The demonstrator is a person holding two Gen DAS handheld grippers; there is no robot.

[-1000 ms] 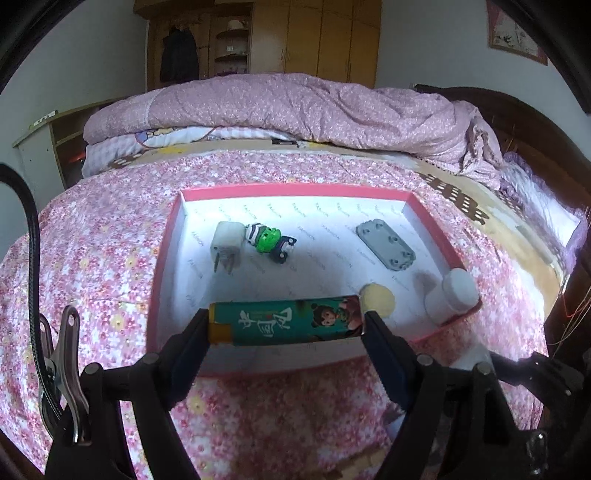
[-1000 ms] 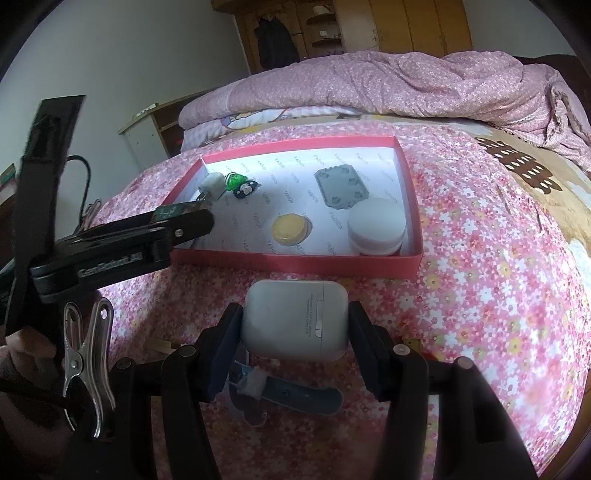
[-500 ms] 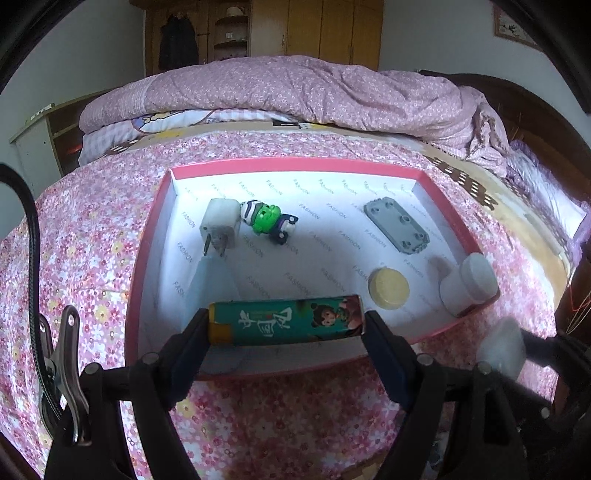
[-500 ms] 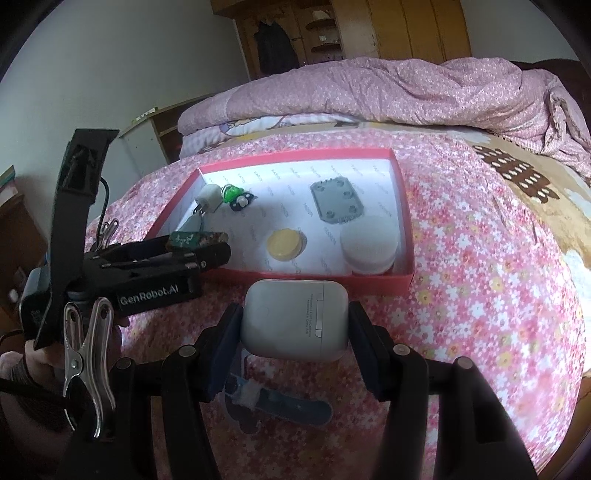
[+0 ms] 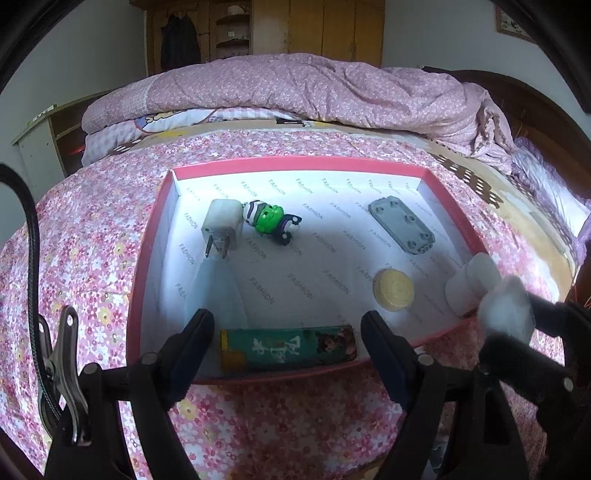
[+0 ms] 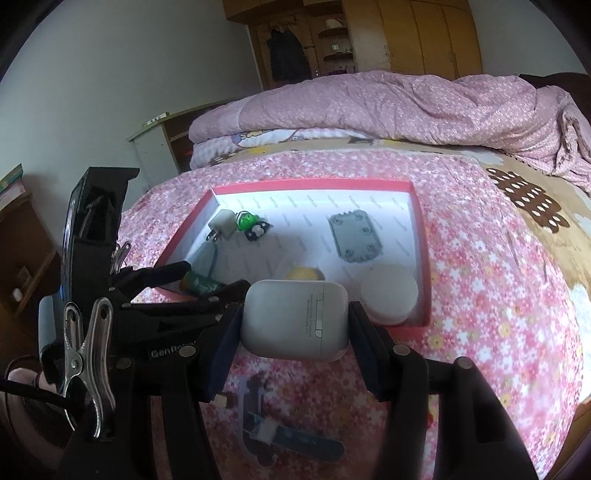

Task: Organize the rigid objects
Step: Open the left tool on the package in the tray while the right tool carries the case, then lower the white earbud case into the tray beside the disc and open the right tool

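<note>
two grippers at the red box, one item in hand

left gripper: jaws apart, straddling the green tube, which lies free inside the red box at lower centre of the frame. right gripper: jaws clamped on the white earbud case, held just before the box's near wall. box sits on the floral bedspread.

Floral bed, wooden wardrobe behind
</note>
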